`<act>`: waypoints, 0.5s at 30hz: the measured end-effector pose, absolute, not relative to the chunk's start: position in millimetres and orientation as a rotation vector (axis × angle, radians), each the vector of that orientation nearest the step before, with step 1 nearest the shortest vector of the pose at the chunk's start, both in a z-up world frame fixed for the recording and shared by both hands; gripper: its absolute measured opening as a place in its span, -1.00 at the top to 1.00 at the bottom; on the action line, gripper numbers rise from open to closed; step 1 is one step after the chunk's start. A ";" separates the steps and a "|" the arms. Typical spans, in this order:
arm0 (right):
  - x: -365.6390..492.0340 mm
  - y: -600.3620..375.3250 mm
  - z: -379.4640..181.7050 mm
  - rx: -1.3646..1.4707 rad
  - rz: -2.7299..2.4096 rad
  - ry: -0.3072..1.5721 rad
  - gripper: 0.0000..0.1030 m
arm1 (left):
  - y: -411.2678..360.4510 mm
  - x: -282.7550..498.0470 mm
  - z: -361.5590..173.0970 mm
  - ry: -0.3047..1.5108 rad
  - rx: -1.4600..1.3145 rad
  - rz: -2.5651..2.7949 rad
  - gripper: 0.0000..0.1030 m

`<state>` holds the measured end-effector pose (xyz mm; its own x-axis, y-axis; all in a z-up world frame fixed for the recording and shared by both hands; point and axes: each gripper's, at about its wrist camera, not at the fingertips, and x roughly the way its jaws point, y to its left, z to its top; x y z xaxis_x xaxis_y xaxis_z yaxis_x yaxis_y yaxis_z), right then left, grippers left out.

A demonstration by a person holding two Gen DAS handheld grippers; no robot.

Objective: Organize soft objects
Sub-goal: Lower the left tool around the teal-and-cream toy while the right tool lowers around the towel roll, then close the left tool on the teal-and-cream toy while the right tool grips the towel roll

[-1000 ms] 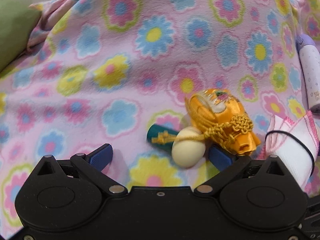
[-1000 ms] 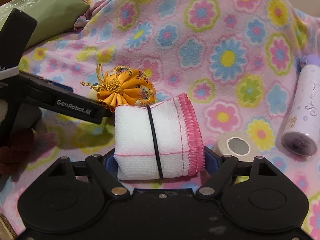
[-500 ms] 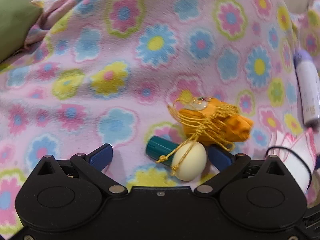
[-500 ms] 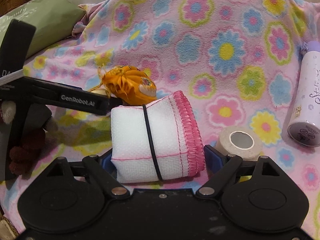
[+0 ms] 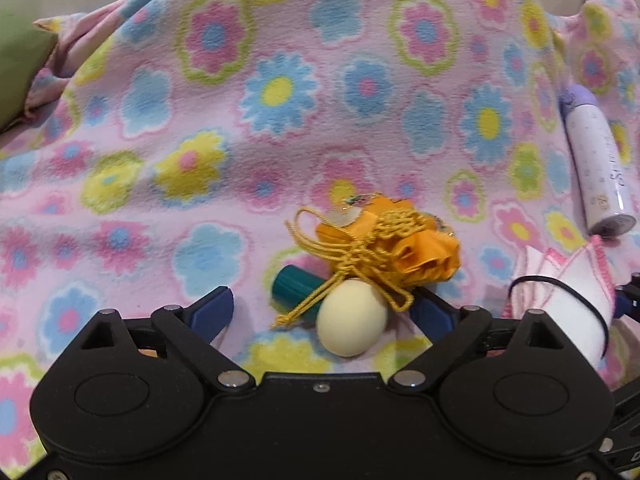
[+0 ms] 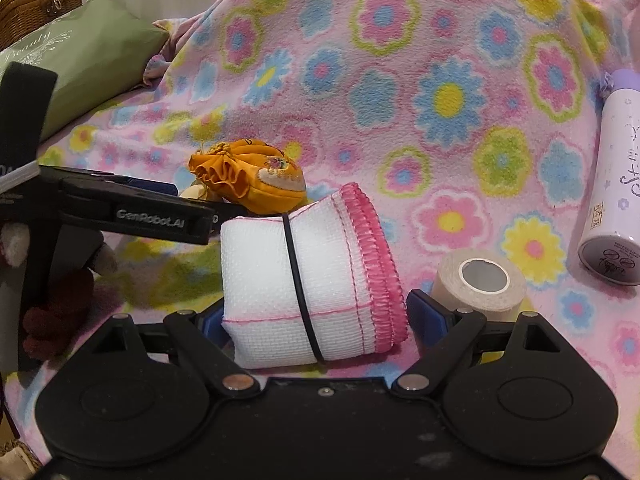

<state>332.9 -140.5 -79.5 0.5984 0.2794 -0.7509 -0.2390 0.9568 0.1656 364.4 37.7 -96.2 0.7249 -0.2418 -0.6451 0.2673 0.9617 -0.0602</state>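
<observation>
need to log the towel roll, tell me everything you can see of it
The towel roll is white woven cloth with pink stitching and a frilly pink hem at one end, bound by a thin black band. It lies on its side on the flowered blanket, between the right gripper's open fingers, next to the orange pouch.

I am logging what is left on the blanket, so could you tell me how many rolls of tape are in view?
1. A beige tape roll lies on the floral blanket, just beyond the right gripper, right of the white cloth roll. Others may be hidden.
</observation>
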 end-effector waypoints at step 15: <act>334.4 -142.1 -79.9 0.068 0.307 0.881 -0.76 | 25.8 367.4 -95.8 0.714 0.217 -0.503 -0.75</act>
<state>334.4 -142.1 -79.9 0.5958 0.2919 -0.7482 -0.2365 0.9541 0.1839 367.4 25.8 -95.8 0.6436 -0.3657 -0.6723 0.5105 0.8596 0.0211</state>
